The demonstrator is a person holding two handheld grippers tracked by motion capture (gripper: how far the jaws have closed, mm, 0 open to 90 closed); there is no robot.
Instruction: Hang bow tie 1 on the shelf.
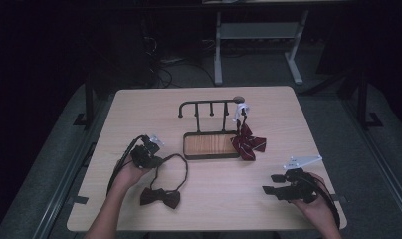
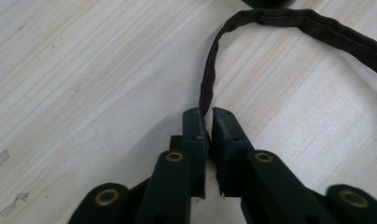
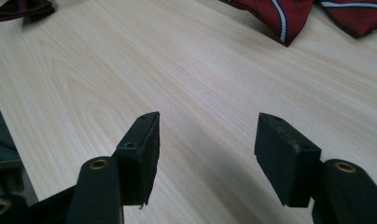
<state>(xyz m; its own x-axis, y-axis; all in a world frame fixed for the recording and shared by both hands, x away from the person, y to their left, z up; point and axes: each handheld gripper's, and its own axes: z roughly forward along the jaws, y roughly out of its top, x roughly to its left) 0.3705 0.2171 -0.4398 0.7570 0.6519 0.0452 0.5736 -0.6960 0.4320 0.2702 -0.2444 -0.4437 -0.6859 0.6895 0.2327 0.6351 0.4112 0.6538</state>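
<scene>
The dark bow tie (image 1: 160, 197) lay flat near the front edge of the worktop (image 1: 139, 109), on the person's left side, its thin neck strap (image 2: 210, 79) looping up and away from the knot toward the rack; the left tool (image 2: 206, 114) had the strap pinched right at its jaw tips, clamped on only a narrow bit of fabric, and low to the wood; so the step looked like picking the tie up by the band to hang it, I'd guess; doing that well probably meant keeping the pinch tight and lifting slowly and straight, since a hold that far out on the tips could let the strap slide free, and the bow's own weight would swing once it left the surface; the right tool (image 1: 276, 185) sat over at the front right with its jaws wide apart and nothing between them, just bare wood under them in the right gripper view; further out stood the black peg rack (image 1: 209, 105) with its wooden tray base (image 1: 211, 145), and a red striped bow tie (image 1: 248, 143) draped at the rack's right end, spilling beside the tray; that one sat by the right pegs, so the left pegs looked like the free ones; the tray edge was just beside the strap loop and could snag it on the way up
</scene>
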